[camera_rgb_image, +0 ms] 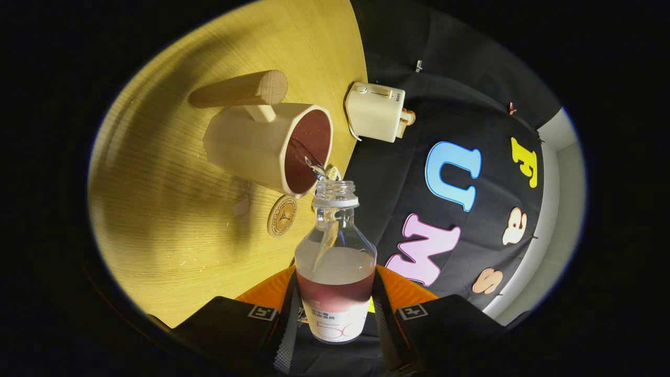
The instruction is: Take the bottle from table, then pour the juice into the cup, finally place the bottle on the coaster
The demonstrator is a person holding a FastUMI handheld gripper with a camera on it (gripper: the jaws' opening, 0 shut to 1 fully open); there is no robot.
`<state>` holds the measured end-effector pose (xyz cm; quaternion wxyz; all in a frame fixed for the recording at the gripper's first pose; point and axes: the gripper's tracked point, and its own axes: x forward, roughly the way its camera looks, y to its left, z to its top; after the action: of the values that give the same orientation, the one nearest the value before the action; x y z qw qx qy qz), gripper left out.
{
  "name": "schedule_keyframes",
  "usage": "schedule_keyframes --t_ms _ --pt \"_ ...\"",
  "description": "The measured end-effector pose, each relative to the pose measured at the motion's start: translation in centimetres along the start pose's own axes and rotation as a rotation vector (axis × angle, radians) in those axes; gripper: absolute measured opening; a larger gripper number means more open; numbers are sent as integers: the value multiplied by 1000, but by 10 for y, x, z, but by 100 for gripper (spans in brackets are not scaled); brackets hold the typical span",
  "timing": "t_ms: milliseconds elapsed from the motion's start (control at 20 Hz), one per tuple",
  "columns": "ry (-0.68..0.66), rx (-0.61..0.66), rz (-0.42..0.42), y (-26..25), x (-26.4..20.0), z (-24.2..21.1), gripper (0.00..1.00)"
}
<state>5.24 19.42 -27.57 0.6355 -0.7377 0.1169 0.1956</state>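
wooden table [172, 209] – cup [261, 146], coaster [282, 215], toaster [374, 111] on it

Bottle [335, 251] clear glossy plastic, paper label. Cup [267, 146] matt, smooth, wooden handle. Worktop [167, 220] grained wood, satin. Coaster [282, 215] wood. Toaster [374, 111] smooth plastic.

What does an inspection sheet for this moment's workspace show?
Surface: wooden table, small droplets or specks on it.
Job's things: bottle uncapped and tilted, a thin stream running from its mouth into the cup; cup has dark red juice inside and a wooden handle; round coaster lies bare beside the cup.
Clutter: toaster with bread in it, beyond the cup.
Gripper: both fingers press the bottle's lower body.
Cables: thin cord at the toaster.
Surroundings: black cloth wall.
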Motion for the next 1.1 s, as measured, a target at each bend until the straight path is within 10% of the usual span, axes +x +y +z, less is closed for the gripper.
schedule_keyframes --t_ms 1100 --pt "-25 -154 -75 -27 5 5 68"
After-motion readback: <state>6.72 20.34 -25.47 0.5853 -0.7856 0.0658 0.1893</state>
